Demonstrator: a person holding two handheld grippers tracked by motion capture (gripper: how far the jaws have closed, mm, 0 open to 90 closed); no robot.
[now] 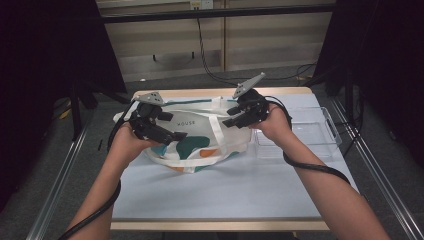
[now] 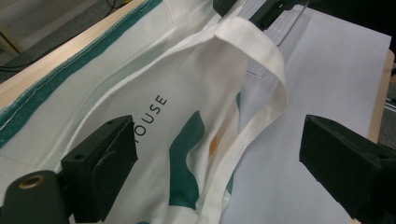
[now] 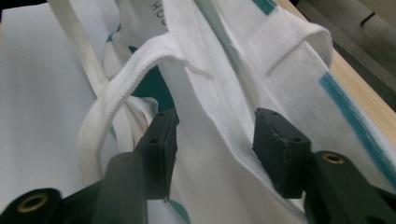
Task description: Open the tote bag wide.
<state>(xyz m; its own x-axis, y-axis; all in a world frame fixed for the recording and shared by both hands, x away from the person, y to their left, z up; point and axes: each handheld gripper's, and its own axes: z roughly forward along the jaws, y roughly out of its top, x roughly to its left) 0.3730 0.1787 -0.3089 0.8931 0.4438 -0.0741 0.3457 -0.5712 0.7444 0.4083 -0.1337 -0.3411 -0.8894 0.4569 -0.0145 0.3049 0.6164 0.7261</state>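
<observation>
Straddling the tote bag [image 3: 219,154] rim, the right claw [image 3: 212,140], seemingly unclenched, risks pinching one layer only; left claw [image 2: 219,163] released.

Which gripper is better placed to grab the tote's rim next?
Right. The right gripper already straddles a fold of the tote bag at its rim, jaws part closed; the left gripper stands wide open over the bag's front.

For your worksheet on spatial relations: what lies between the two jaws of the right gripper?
In the right gripper view, a fold of the white tote bag at its rim lies between the jaws of the right gripper.
</observation>
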